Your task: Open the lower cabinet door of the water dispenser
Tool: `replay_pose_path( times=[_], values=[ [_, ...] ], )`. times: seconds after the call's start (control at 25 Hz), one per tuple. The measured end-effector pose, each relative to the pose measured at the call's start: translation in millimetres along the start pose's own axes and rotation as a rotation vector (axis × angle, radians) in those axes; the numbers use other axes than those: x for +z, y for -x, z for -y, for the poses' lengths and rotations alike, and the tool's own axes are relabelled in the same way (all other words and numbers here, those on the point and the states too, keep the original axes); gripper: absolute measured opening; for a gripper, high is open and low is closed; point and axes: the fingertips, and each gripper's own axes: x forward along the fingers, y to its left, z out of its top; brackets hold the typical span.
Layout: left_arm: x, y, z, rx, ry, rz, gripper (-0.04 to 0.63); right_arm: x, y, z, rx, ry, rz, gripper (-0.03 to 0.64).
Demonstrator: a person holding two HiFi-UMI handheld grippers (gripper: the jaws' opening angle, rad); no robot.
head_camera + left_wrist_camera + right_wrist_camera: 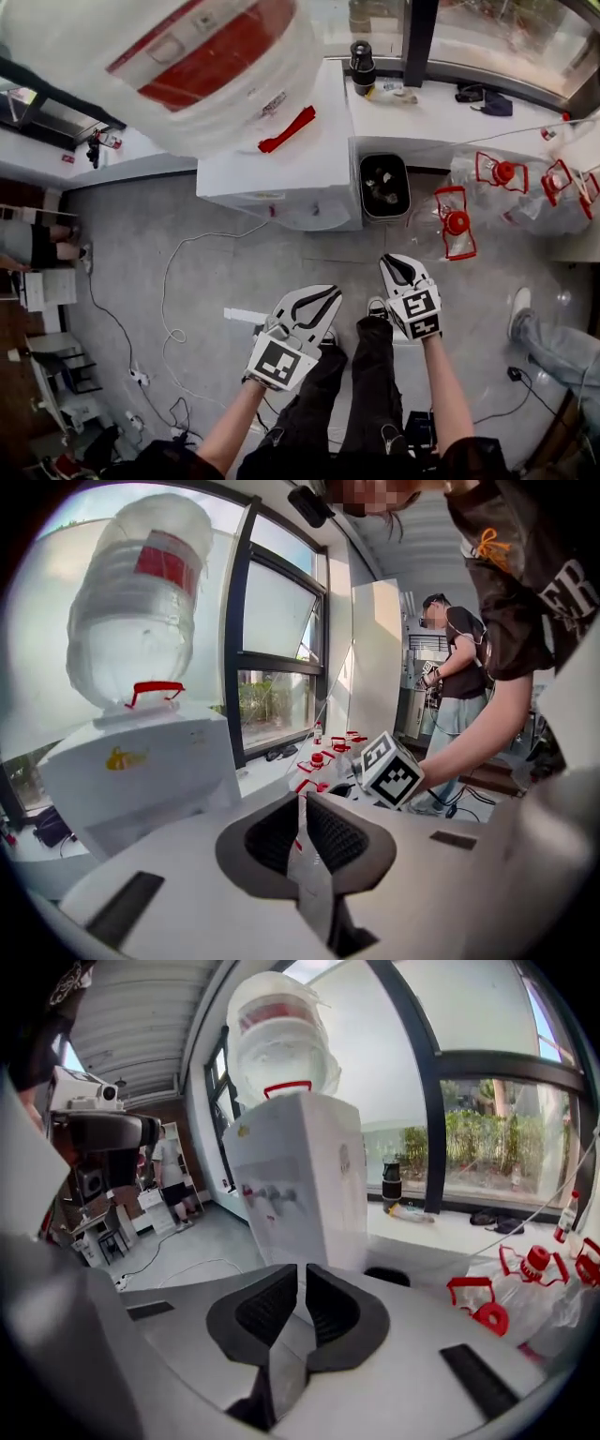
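At lower centre of the head view, the left gripper [323, 300] and the right gripper [398, 264] are held side by side over the person's dark trousers [361, 394], both pointing toward the far side. Each gripper's own view shows its pads only a narrow slit apart, left gripper [302, 803] and right gripper [301, 1274], with nothing between them.

Farther out stands the water dispenser [281, 178], a white body on the grey floor [187, 309], clearly apart from both grippers. It carries an inverted bottle [187, 66] with a red label. The right gripper view faces its front corner, with the water dispenser [300, 1176] rising above the jaws and its taps [262, 1194] on the left face. The lower front, where the cabinet door sits, is covered by the jaws there and steeply foreshortened from the head, so the door's state cannot be told.

Just right of the dispenser is a black bin [384, 186]. Farther right lie empty bottles with red caps [457, 223]. A white cable [173, 281] trails over the floor at left.
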Motion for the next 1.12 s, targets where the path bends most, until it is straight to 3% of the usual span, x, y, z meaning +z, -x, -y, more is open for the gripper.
replay_pose_path(
  times=[0.36,0.56,0.84,1.12],
  values=[
    [-82.7,-95.7,-29.8,-0.045,-0.049,-0.072,0.026,-98.6,-115.0,31.7,0.060,0.001,-0.071,0.093],
    [-122.1,-125.4,-48.2,-0.062,-0.049,-0.109,0.026,-117.4,-183.9,43.3,0.106,0.063,-0.030,0.159],
    [-168.5,-154.5,-51.5,-0.109,-0.076,-0.150,0.027,-146.6,-249.5,58.3,0.131,0.110,-0.061,0.236],
    [-195.1,-161.7,-50.5,-0.135,-0.054,-0.170,0.028,-151.8,-278.9,63.3,0.102,0.149,-0.077,0.250]
  ],
)
